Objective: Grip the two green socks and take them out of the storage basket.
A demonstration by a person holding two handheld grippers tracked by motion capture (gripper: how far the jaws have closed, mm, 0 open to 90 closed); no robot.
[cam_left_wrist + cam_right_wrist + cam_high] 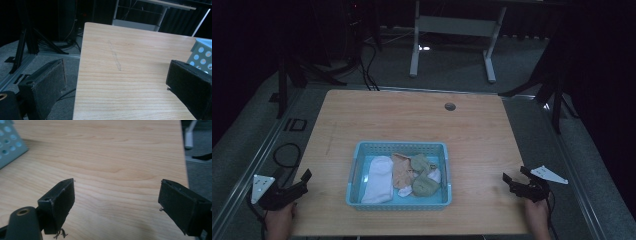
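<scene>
A light blue perforated basket (357, 165) sits on the wooden table (412, 120), toward its near side. Inside lie a white sock (379, 179), a peach sock (402, 170) and an olive-green sock (424, 182). My left gripper (303, 180) rests open at the table's left near corner, apart from the basket, nothing between its fingers. My right gripper (514, 176) is open at the right near edge, also holding nothing. In the left gripper view its own jaws (115, 80) stand wide over bare wood, with a basket corner (202, 53) at right. In the right gripper view the gripper (117, 195) frames bare wood.
A round cable hole (450, 106) lies near the table's far edge. Beyond stands a grey desk frame (452, 30). Black stand legs (287, 75) and cables lie on the floor at the left, another stand (552, 90) at the right. A basket corner (10, 145) shows at upper left.
</scene>
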